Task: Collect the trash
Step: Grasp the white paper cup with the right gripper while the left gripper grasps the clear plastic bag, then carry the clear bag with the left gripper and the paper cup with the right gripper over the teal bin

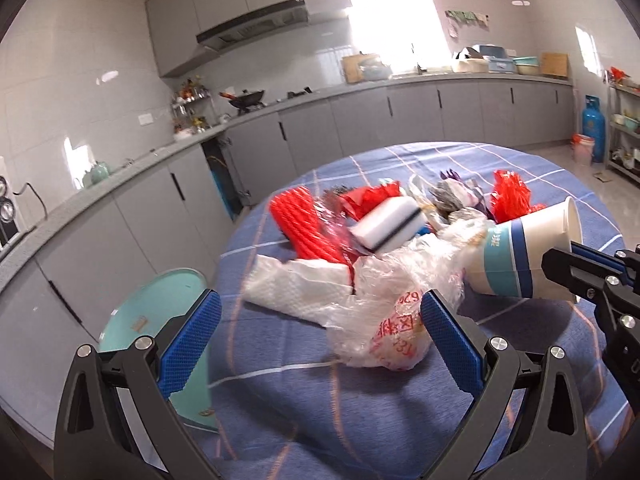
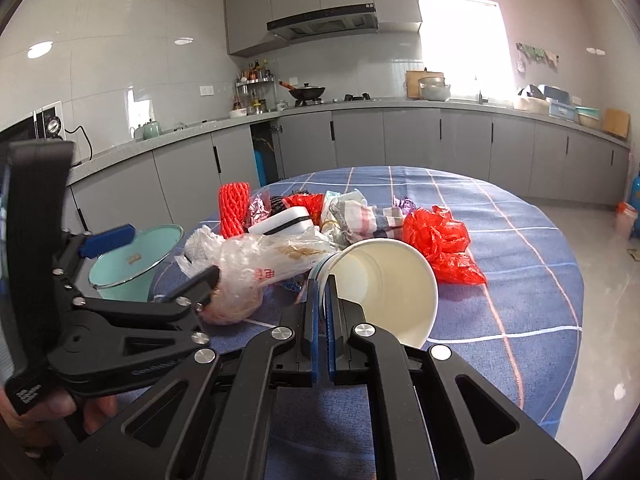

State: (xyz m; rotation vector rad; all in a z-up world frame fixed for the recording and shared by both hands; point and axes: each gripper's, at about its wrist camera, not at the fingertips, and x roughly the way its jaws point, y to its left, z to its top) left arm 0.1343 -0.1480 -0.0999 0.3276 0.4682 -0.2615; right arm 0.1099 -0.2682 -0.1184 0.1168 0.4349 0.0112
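The right claw [image 2: 322, 280] is clamped on the near rim of a paper cup [image 2: 384, 276], pads pinching the thin wall, probably so the tipped cup can be lifted clear of the pile. The left claw [image 1: 320, 312] gapes around a clear plastic bag [image 1: 384, 312] on the worktop [image 1: 540, 184], not yet touching. Motion blur smears the sponge [image 1: 386, 228]; the bag's contents are unreadable.

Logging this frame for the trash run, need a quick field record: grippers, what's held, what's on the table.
surface: round table with blue checked cloth
right gripper: shut on paper cup rim, cup tipped on its side
left gripper: open, around clear plastic bag, not pressing on it
other trash: white sponge, red foam net, red plastic bag, paper towel
beside table: teal bin
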